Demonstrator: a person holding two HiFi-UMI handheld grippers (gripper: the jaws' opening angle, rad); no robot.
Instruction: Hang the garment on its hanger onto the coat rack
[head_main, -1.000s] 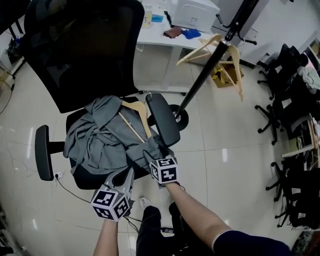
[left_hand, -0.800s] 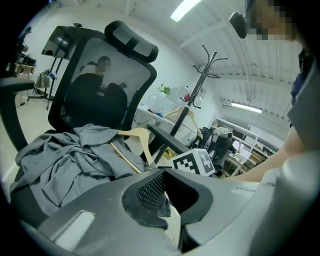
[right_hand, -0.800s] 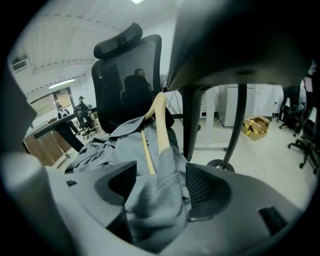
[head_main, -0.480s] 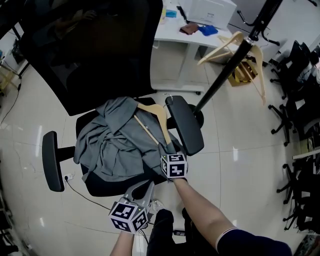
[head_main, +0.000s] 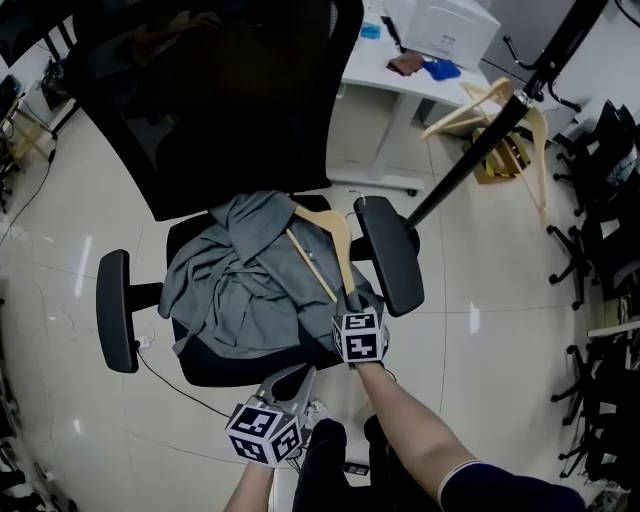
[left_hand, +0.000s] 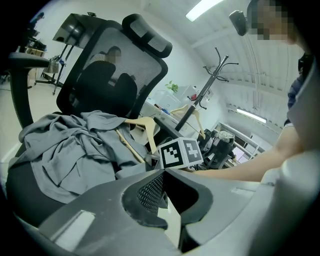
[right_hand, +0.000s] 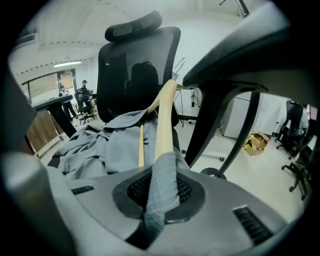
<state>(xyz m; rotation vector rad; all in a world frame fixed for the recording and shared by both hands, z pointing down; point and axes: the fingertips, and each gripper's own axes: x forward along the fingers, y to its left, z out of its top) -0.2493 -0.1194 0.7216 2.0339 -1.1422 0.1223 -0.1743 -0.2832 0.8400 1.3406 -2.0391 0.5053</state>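
- Office chair (head_main: 200, 100): grey garment (head_main: 245, 290) lies crumpled on the seat, w/ wooden hanger (head_main: 343, 255) on top, toward the R armrest.
- L hand-held gripper (head_main: 293, 378): low, by seat's front edge. Jaws slightly apart, nothing betw. them.
- R hand-held gripper (head_main: 356, 303): at hanger's near end. Jaws have just been closing and are now clenched on a fold of the garment; hanger arm runs straight away from the pads.
- Coat rack (head_main: 480, 150): black pole slanting up to the R beyond the chair, pale spare hangers (head_main: 490, 100) on it. Garment not yet hung.
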